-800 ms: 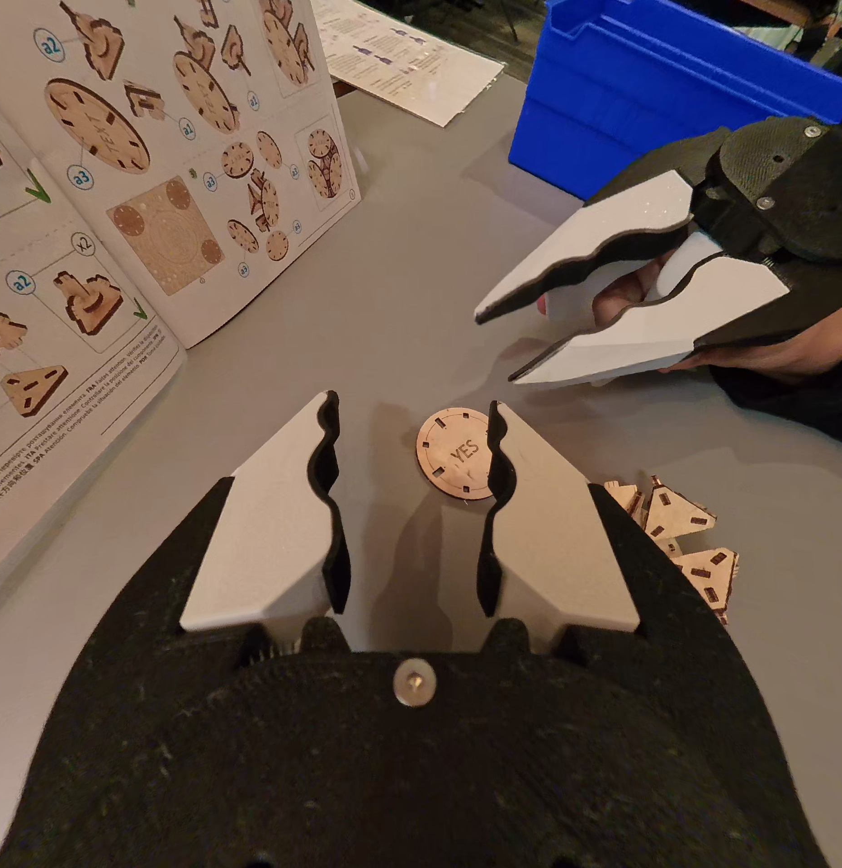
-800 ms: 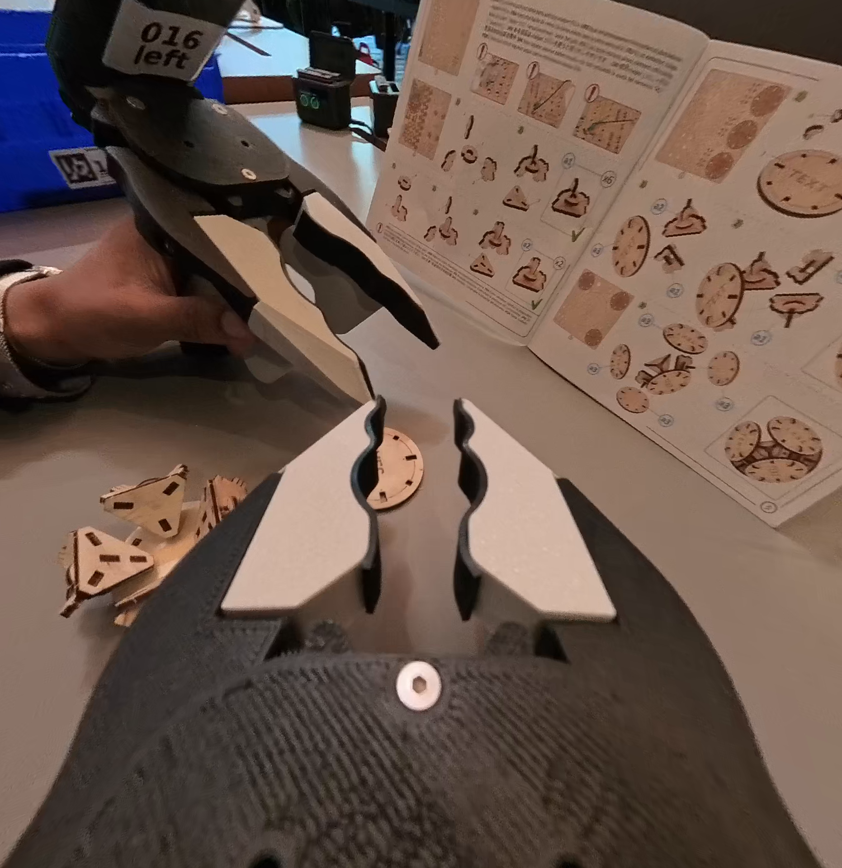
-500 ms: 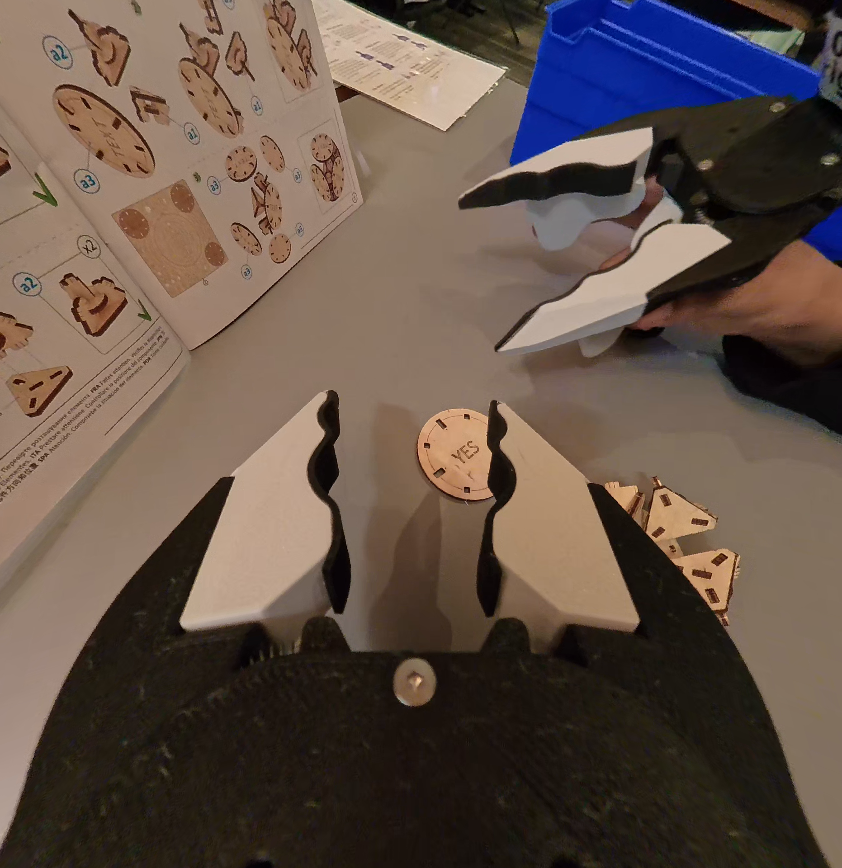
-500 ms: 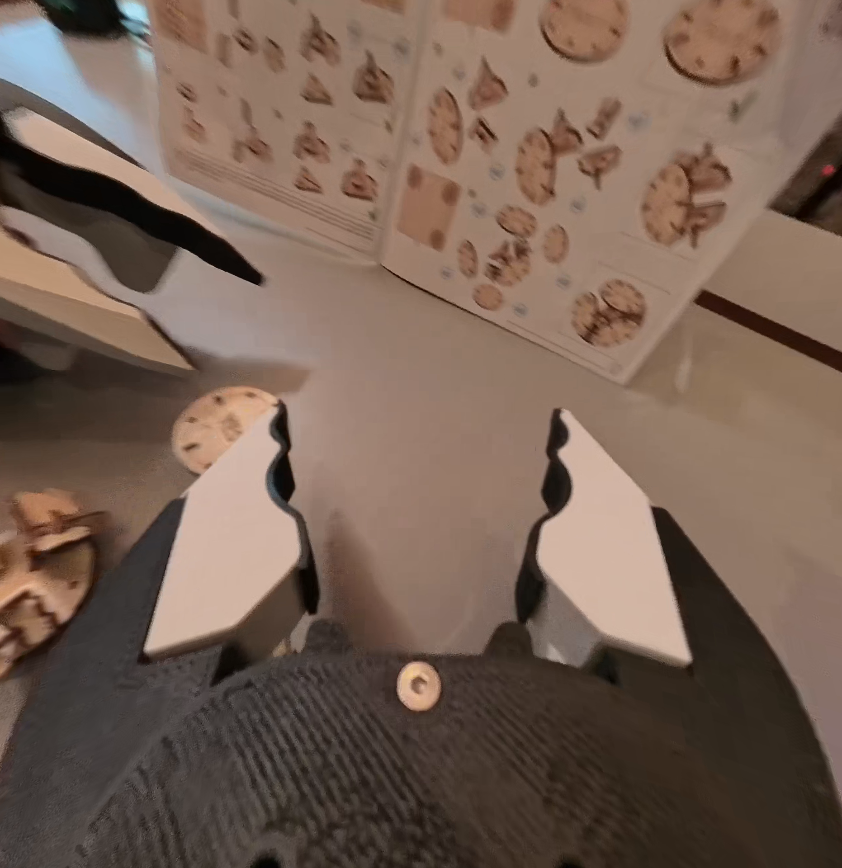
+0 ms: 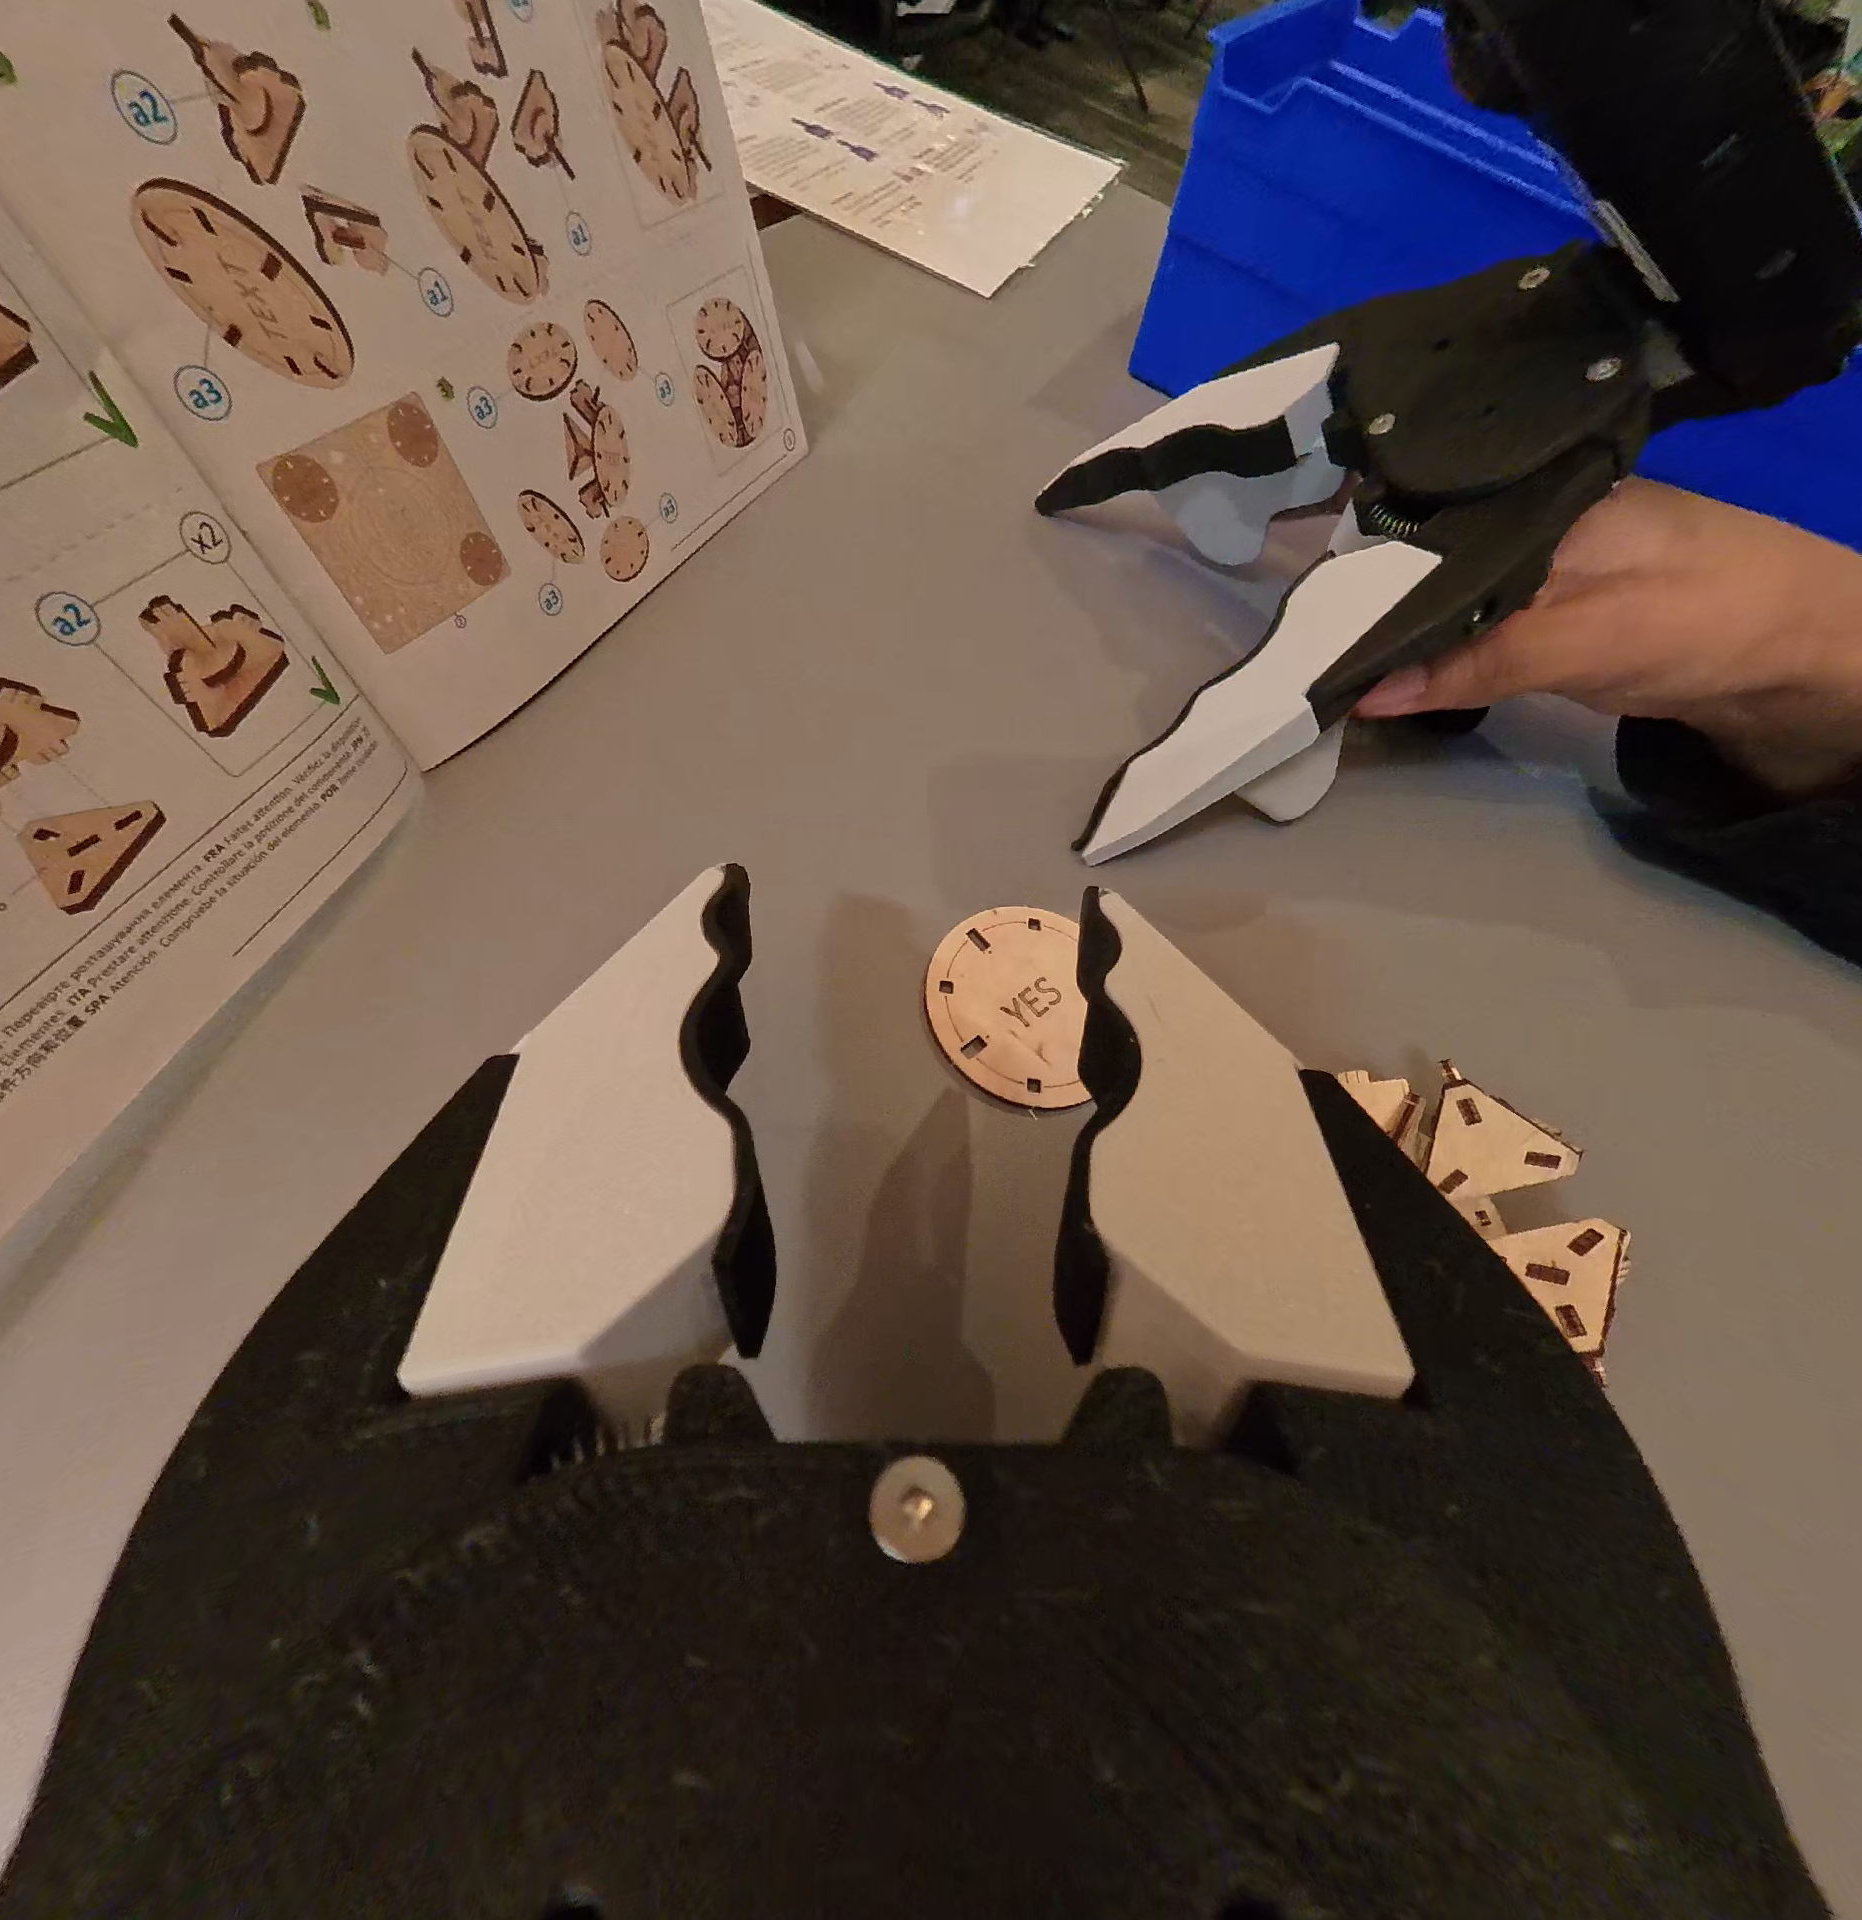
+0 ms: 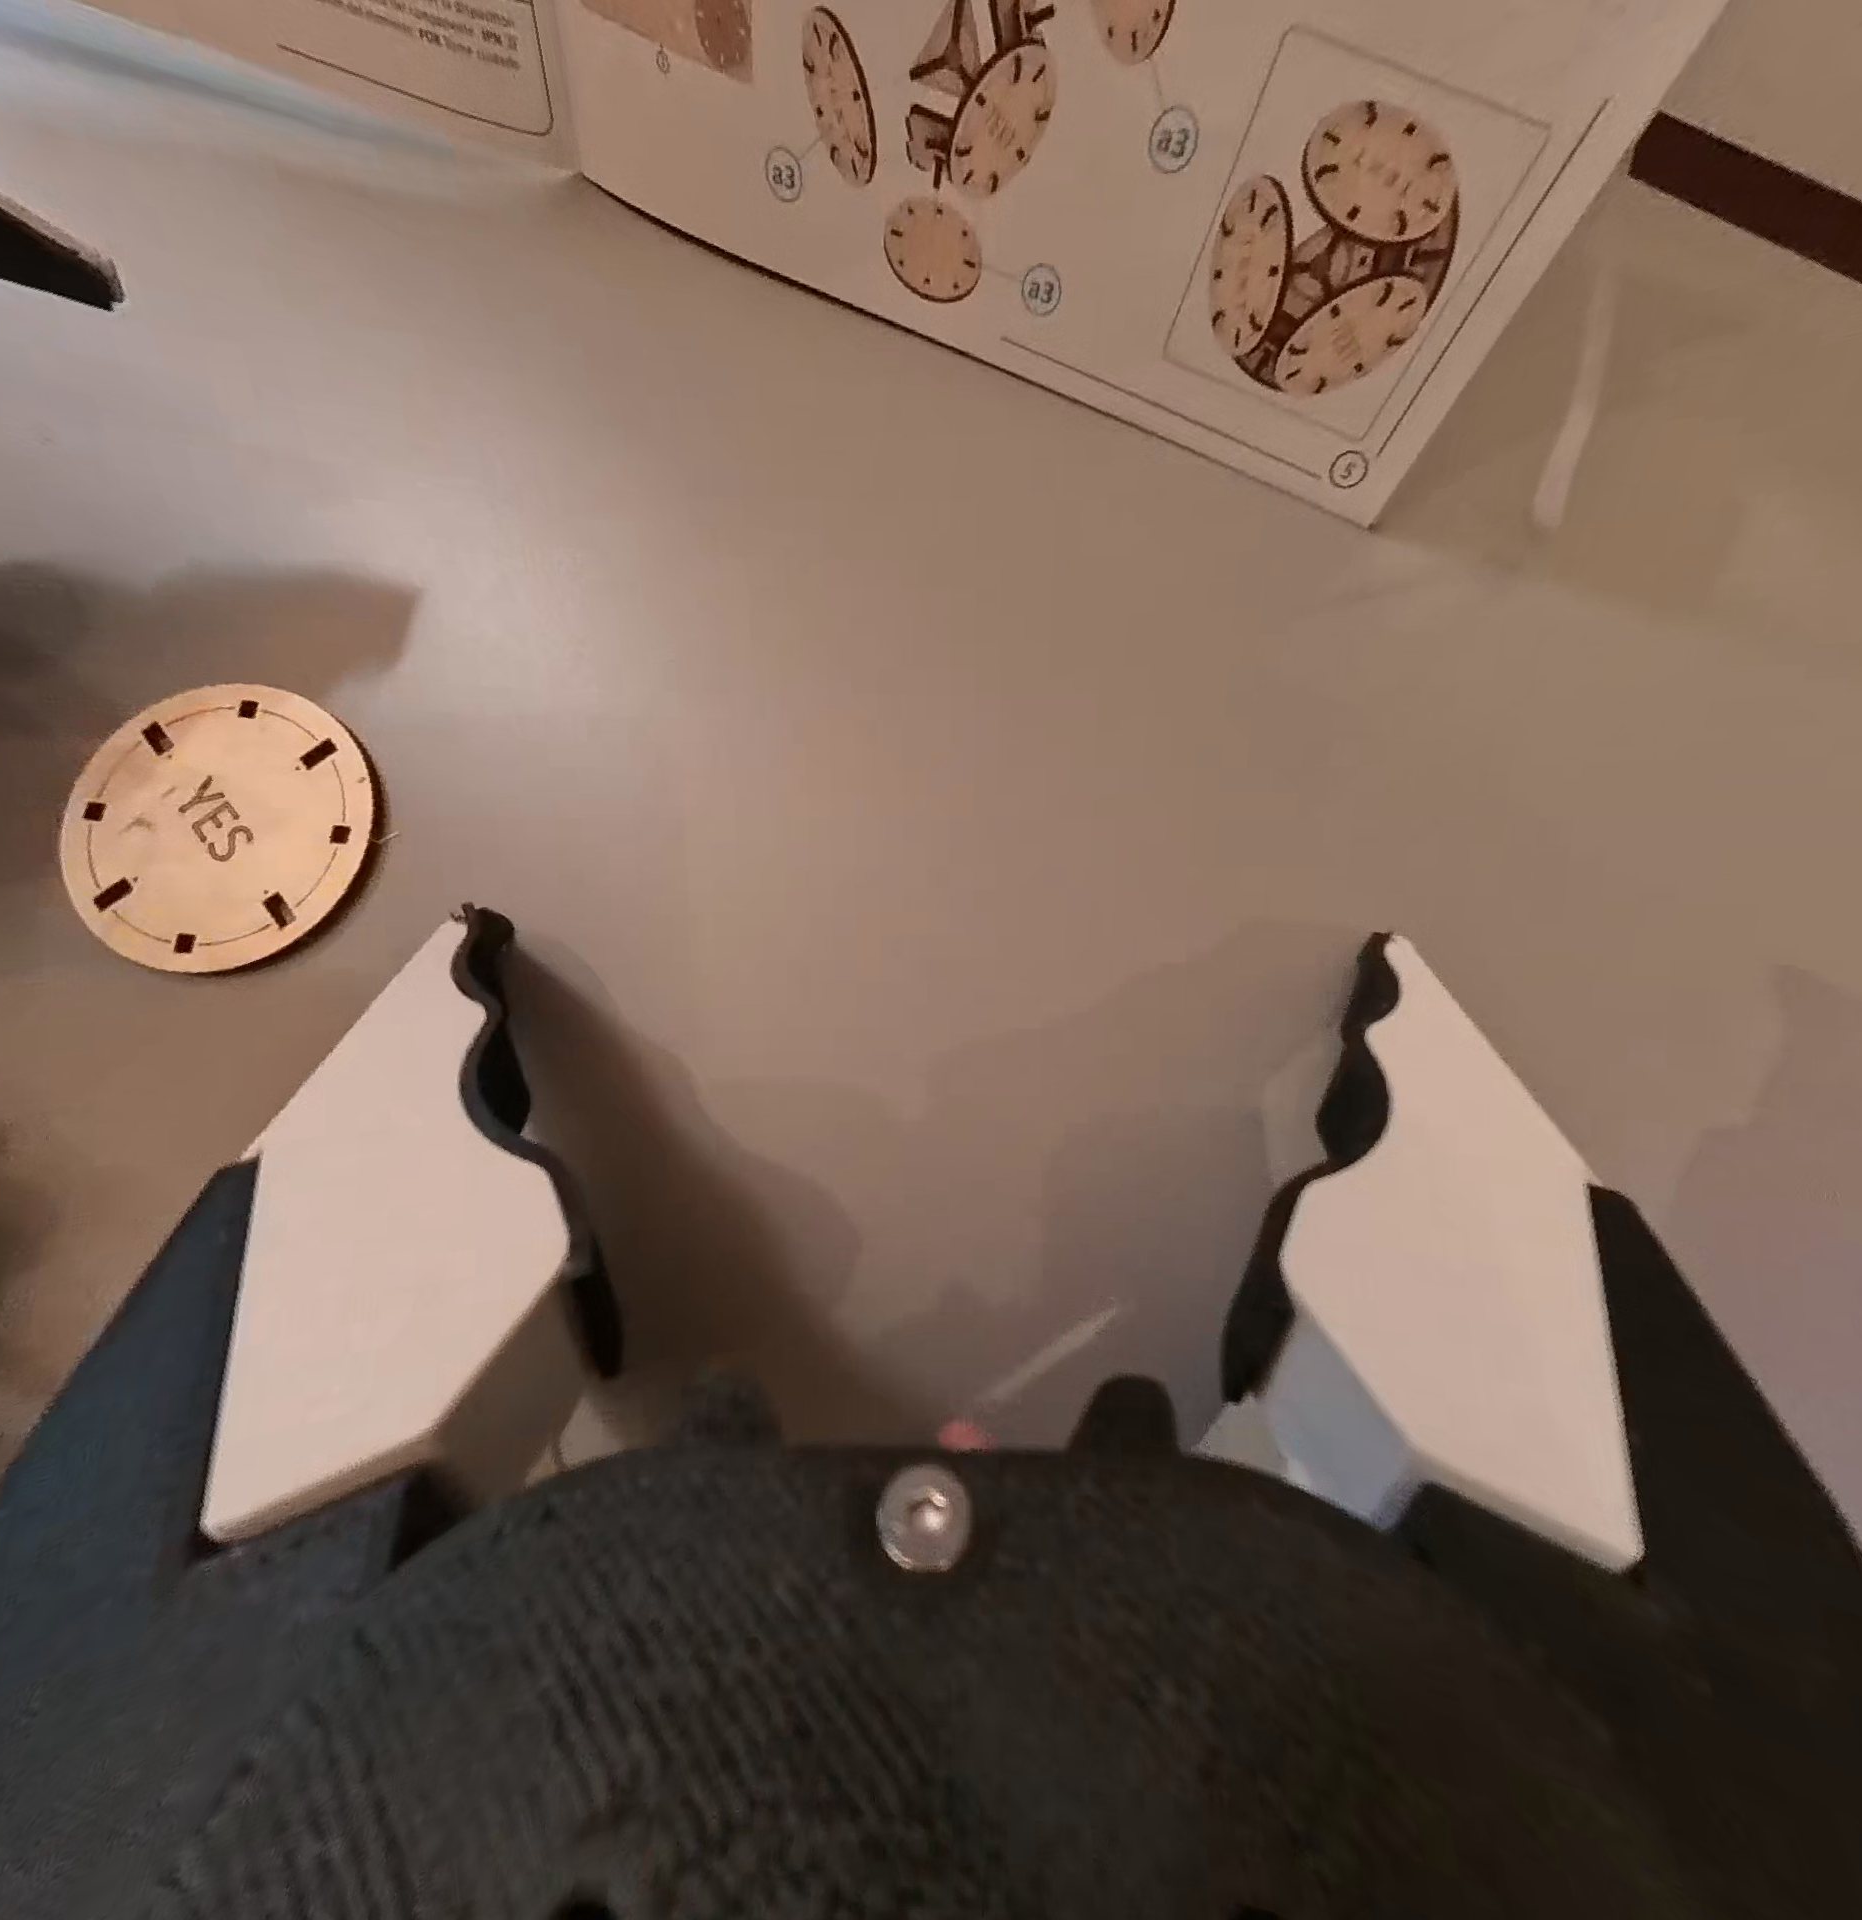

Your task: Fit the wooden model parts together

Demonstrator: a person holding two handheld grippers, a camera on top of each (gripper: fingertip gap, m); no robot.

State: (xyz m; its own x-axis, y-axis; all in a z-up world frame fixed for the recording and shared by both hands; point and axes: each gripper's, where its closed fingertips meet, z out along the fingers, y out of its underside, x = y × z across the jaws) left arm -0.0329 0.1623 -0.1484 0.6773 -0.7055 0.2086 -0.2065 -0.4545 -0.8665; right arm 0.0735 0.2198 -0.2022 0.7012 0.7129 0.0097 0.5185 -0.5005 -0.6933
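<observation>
Left gripper (image 5: 911, 883) at lower centre of its view, jaws parted and empty; the round wooden disc (image 5: 1010, 1006) lies flat on the grey surface (image 5: 906, 644), partly hidden behind the right-hand finger (image 5: 1197, 1122), contact not discernible. Right gripper (image 6: 927, 930), jaws spread wide and empty over bare surface, with the disc at the left of its view, apart from the fingertip. An open instruction booklet (image 5: 283, 416) stands propped at upper left, pages readable. Wooden triangular pieces (image 5: 1498, 1195) at right, partly hidden; a blue bin (image 5: 1322, 208) is cropped at upper right
</observation>
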